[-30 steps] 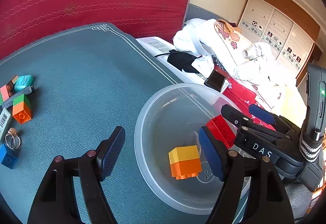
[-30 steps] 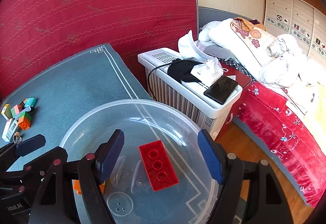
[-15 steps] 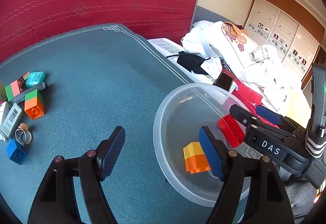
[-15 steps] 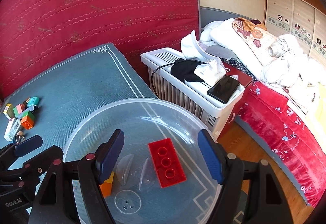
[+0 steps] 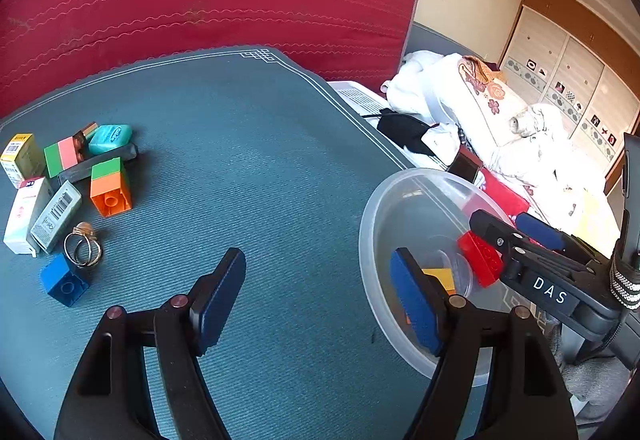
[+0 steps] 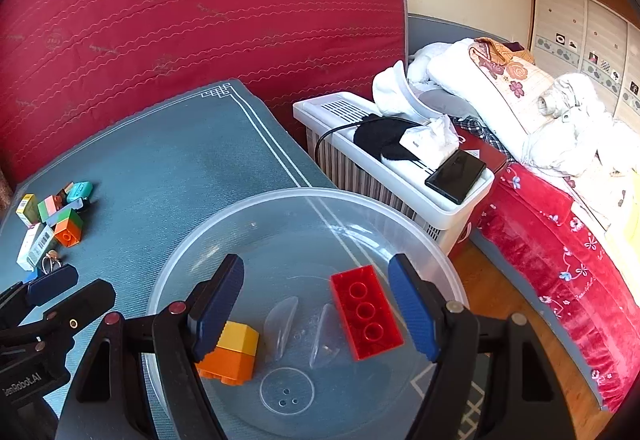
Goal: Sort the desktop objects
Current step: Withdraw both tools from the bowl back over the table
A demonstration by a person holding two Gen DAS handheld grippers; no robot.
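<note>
Clear plastic bowl (image 6: 256, 215) at tabletop's right edge: red three-stud brick (image 6: 366, 312) flat inside, yellow-orange block (image 6: 232, 354) beside it. Far left, cluster on tabletop: orange-green block (image 5: 110, 185) on side, blue block (image 5: 64, 280), small boxes (image 5: 40, 215), teal case (image 5: 110, 139), wire rings (image 5: 82, 250).

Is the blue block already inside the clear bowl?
No, the blue block sits on the green mat far from the clear bowl, next to the rings.

Bright daylight; sharp focus; fisheye-warped edges
</note>
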